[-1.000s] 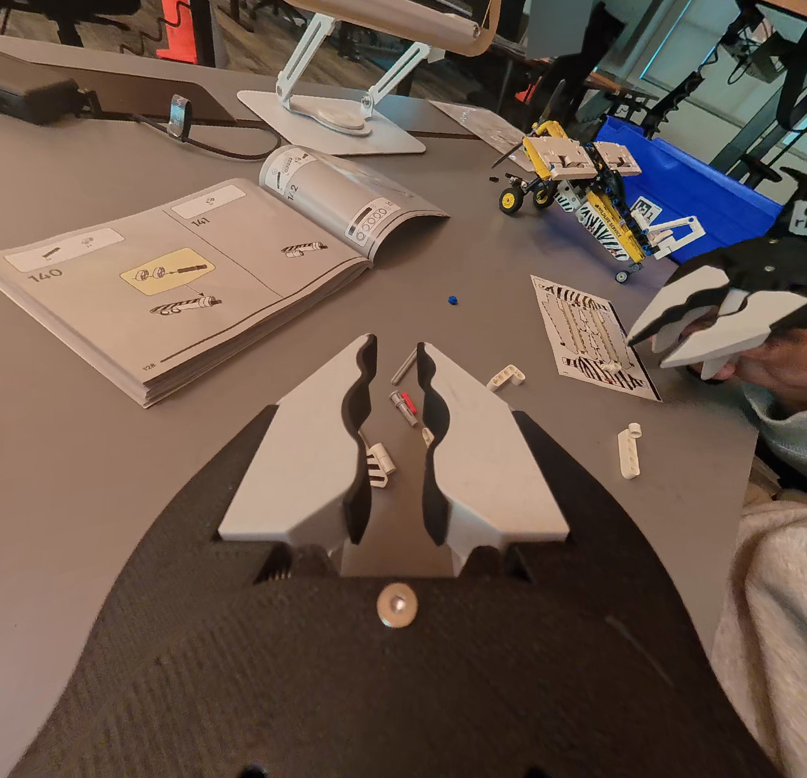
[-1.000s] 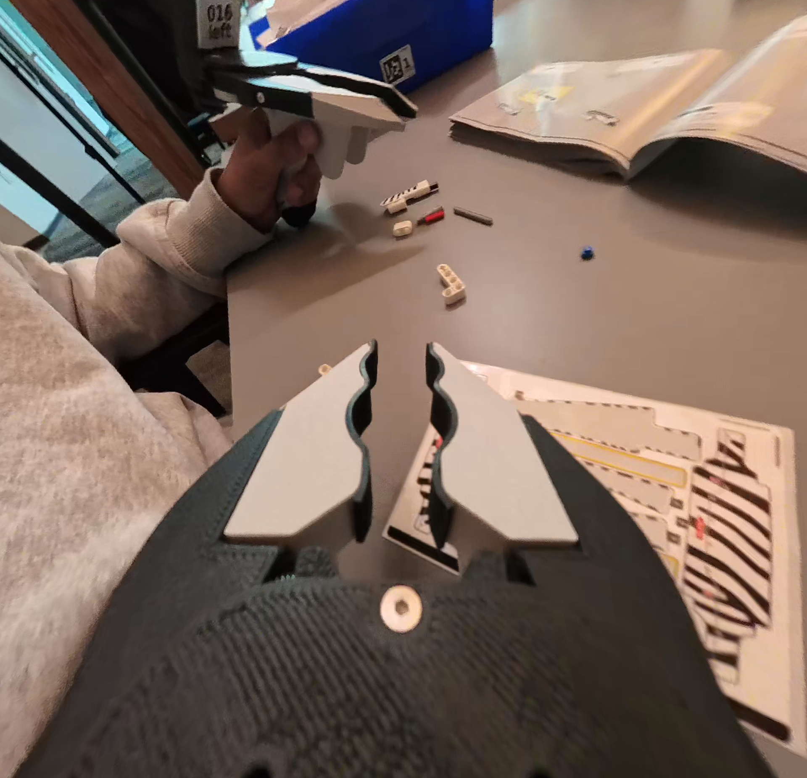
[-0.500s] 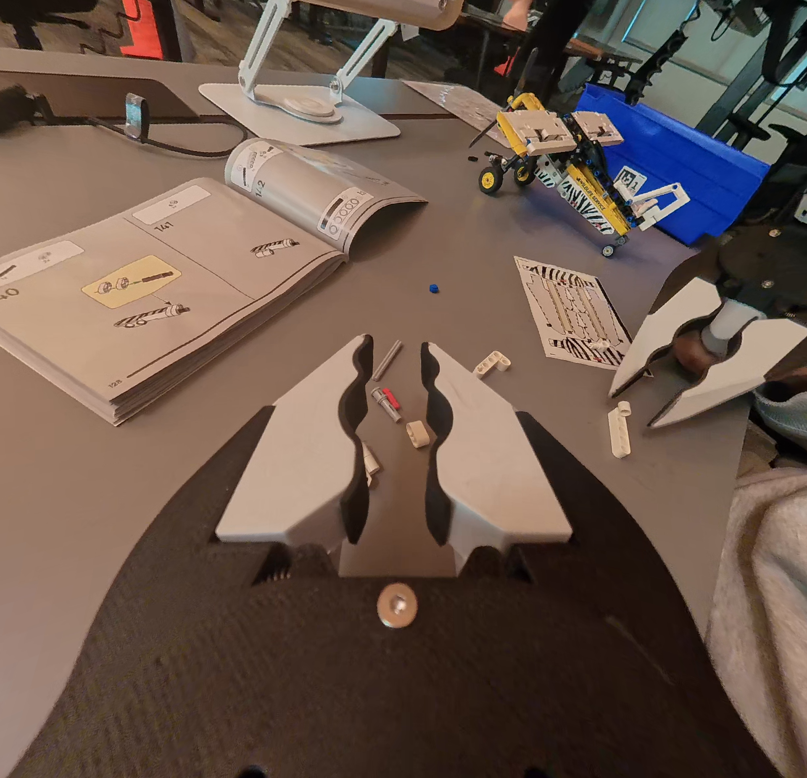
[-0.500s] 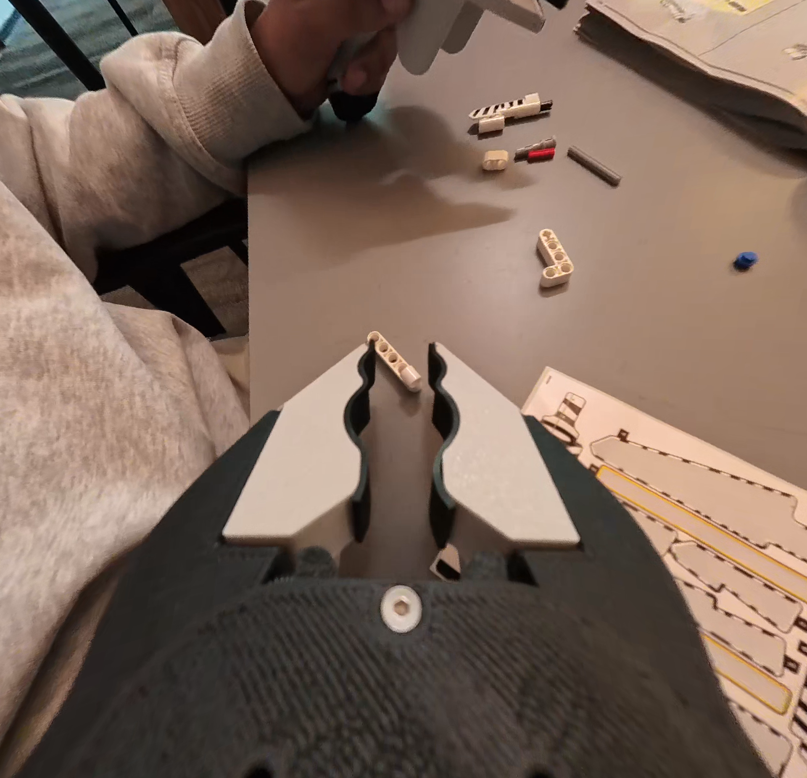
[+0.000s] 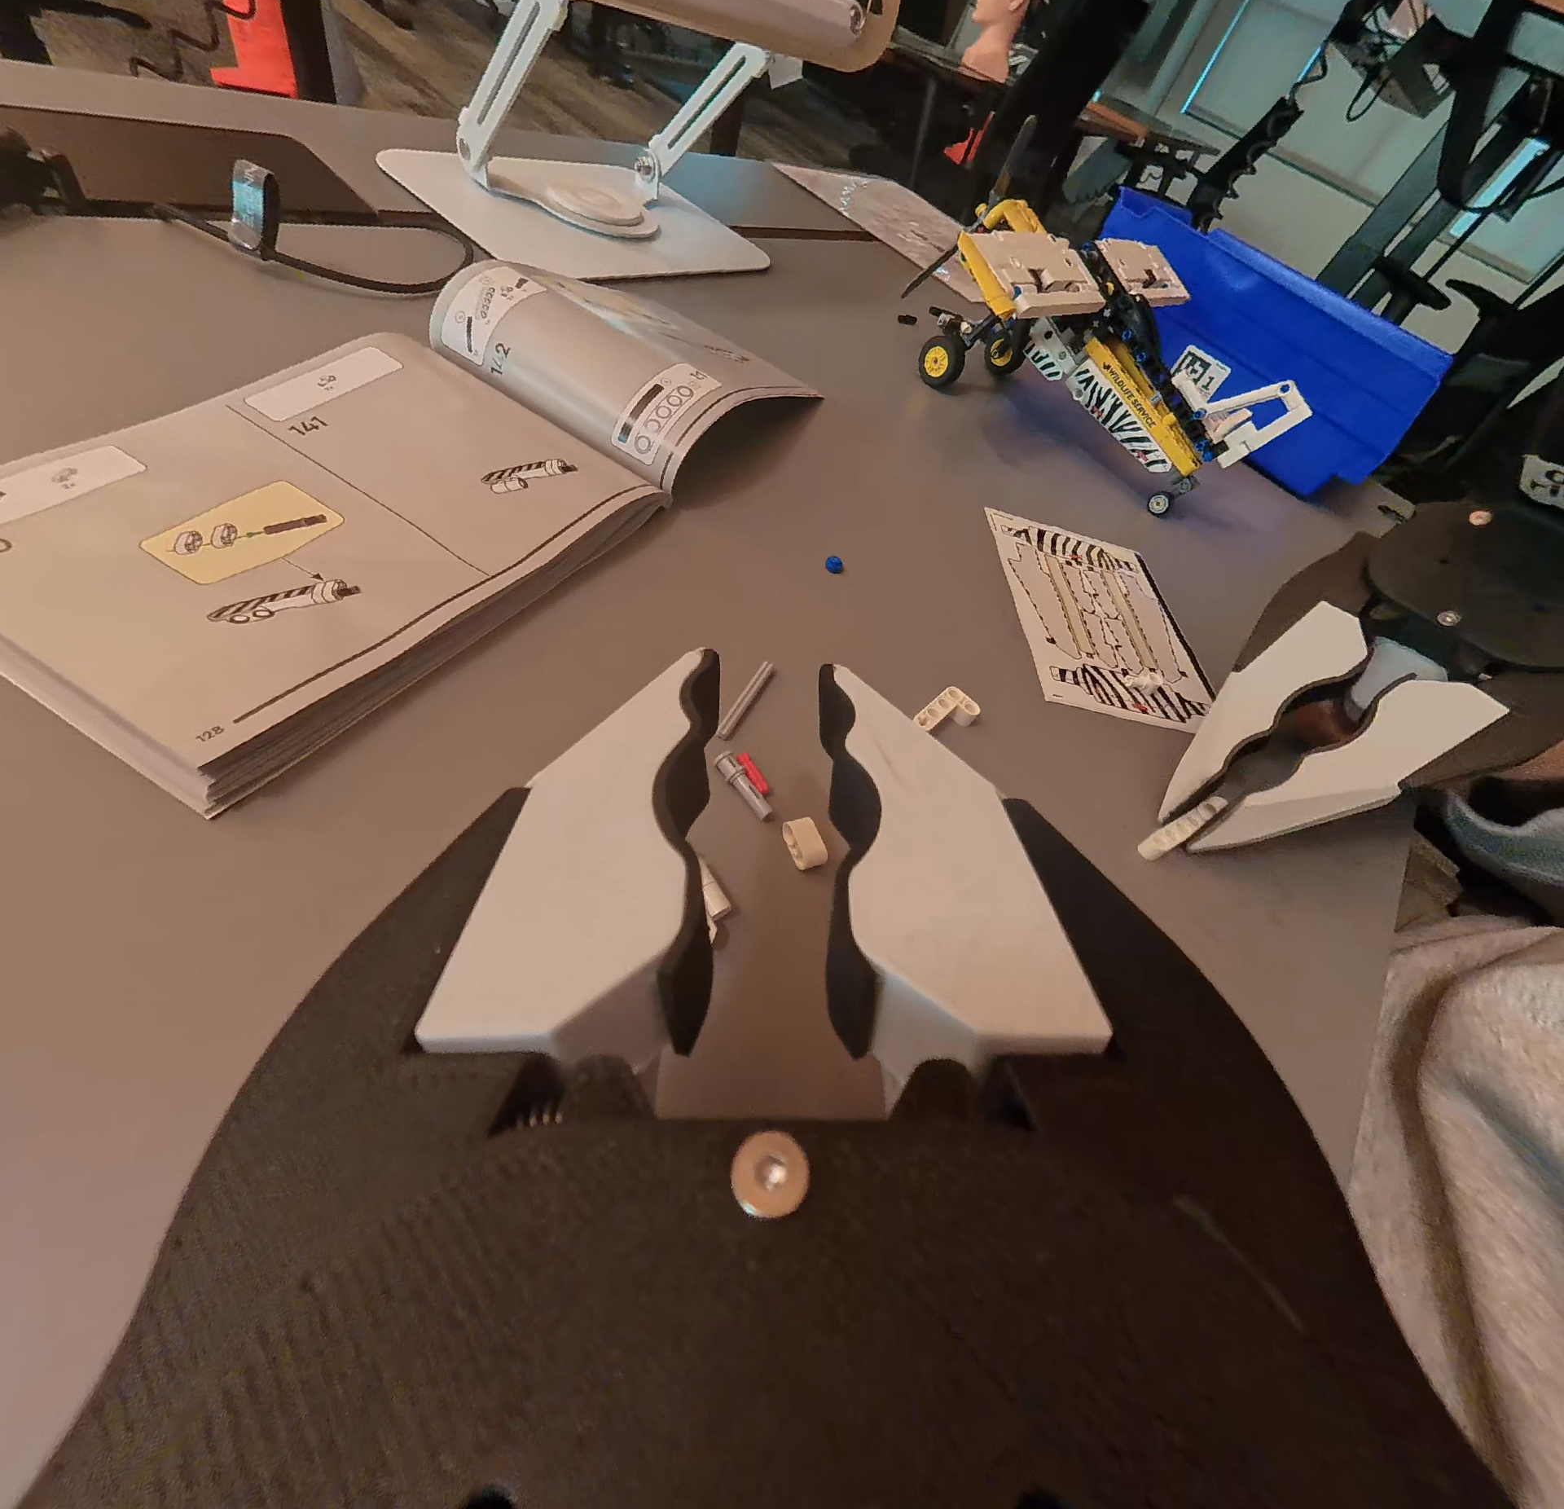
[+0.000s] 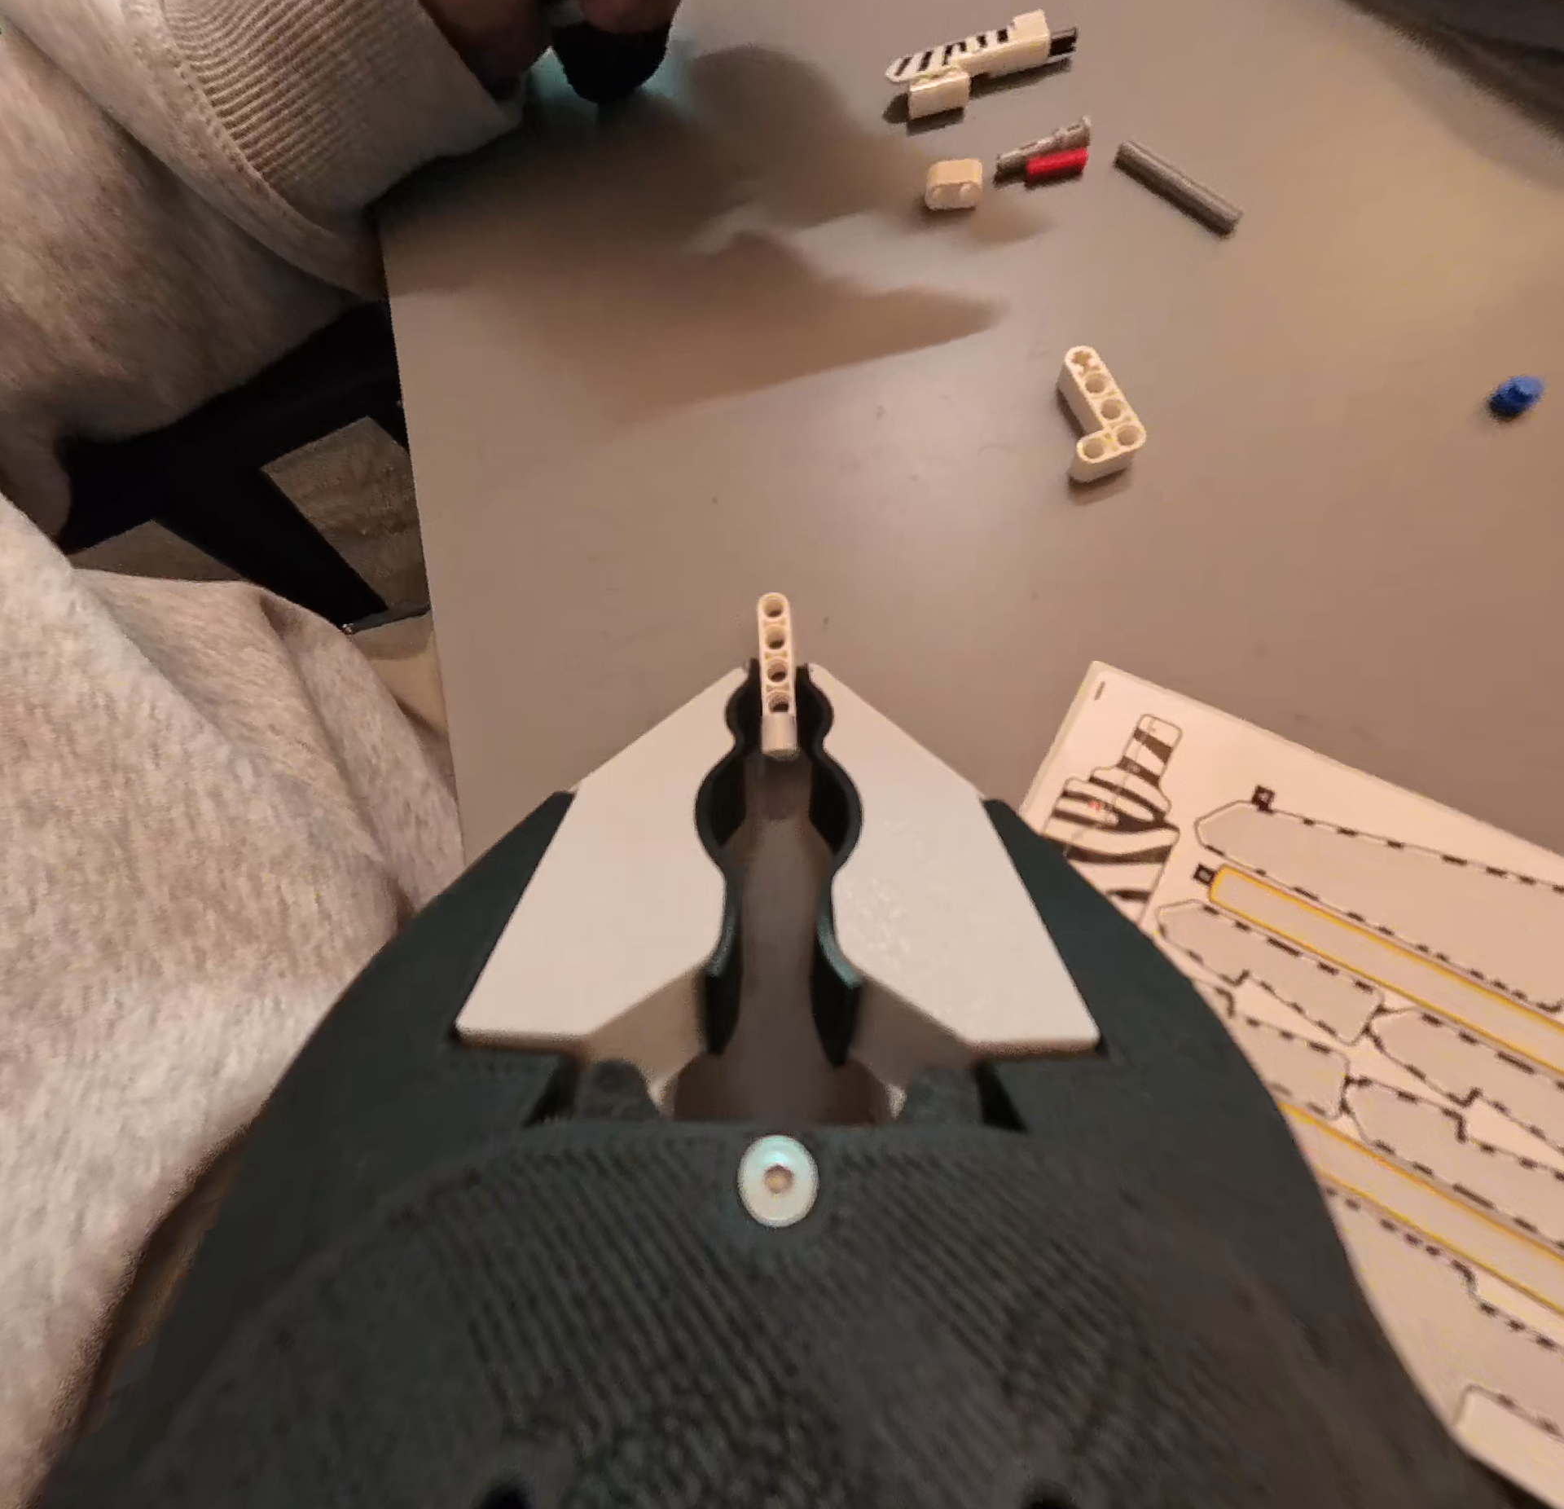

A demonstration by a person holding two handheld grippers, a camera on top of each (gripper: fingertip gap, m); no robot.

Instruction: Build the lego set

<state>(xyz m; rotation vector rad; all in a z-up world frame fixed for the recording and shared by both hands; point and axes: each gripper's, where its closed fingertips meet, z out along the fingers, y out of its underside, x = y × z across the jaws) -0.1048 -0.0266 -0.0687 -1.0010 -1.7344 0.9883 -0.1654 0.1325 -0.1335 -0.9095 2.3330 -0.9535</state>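
My right gripper (image 6: 777, 674) is shut on a straight white beam (image 6: 776, 651) near the table's front edge; it also shows in the left wrist view (image 5: 1181, 833). My left gripper (image 5: 768, 664) is open above several small parts: a grey axle (image 5: 746, 700), a red and grey pin (image 5: 746, 781), a small white connector (image 5: 804, 844) and a zebra-striped piece (image 6: 973, 50) half hidden under its left finger. An L-shaped white beam (image 6: 1100, 414) and a blue stud (image 6: 1515, 395) lie apart. The yellow plane model (image 5: 1092, 342) stands at the back right.
An open instruction booklet (image 5: 338, 520) lies at the left. A zebra sticker sheet (image 5: 1096, 622) lies at the right, also in the right wrist view (image 6: 1354, 1003). A blue bin (image 5: 1286, 342) stands behind the model. A silver stand (image 5: 584, 198) and a cable are at the back. Some 20 cm of space lies between my two pairs of fingers. To reach the zebra-striped piece (image 6: 973, 50) in a straight line is about 6 cm for my left fingers, about 20 cm for my right. The small white connector (image 5: 804, 844) is about 6 cm from my left fingertips and 15 cm from my right.
My right gripper moved to the straight white beam at the table's front edge and shut on it. My left gripper stayed open and drifted slightly over the small parts.
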